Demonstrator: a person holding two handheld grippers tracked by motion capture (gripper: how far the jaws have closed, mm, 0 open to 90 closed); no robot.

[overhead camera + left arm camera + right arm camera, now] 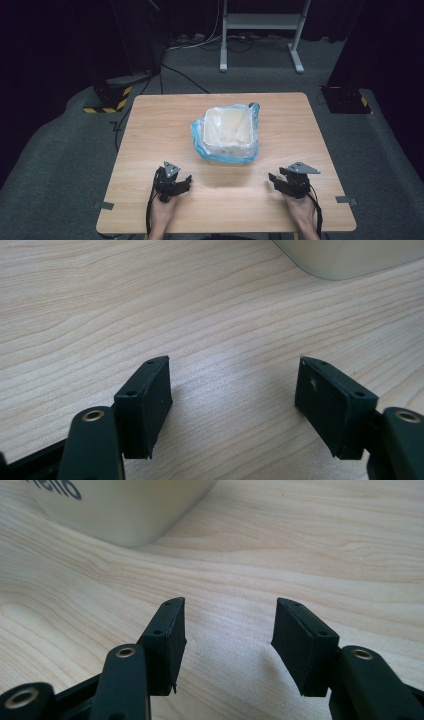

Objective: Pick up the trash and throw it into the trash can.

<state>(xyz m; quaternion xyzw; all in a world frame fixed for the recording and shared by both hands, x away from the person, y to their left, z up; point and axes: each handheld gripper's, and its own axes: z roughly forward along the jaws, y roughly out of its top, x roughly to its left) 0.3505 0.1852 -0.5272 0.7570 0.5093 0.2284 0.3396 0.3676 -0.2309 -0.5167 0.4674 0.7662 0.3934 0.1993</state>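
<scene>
The left claw (181, 181) rests low over the near part of the wooden desk (150, 135), held in a hand (162, 210) that comes in from the near edge. Its jaws stand apart with nothing between them; in the left gripper view the two black pads (145, 405) frame only bare wood grain. The right claw (278, 181) sits at the same depth, well apart from the left one, in the other hand (300, 212), and it too is released: its pads (167, 640) are spread over empty desk surface.

Ahead of both claws, and between them in line, stands a white square tub (229, 132) lined with a pale blue plastic bag (200, 142) whose rim is folded out over the tub's sides. Its inside looks whitish, perhaps crumpled liner, though the high view is too soft to be sure. From the left claw the tub lies forward and to its right, a rounded corner (345, 260) showing at the top of that claw's view. From the right claw it lies forward and to its left, with dark lettering (55, 487) partly cut off on the tub wall. Neither claw touches the tub.

Beyond the desk, on the grey floor (65, 145), a white frame stand (260, 30) rises.
</scene>
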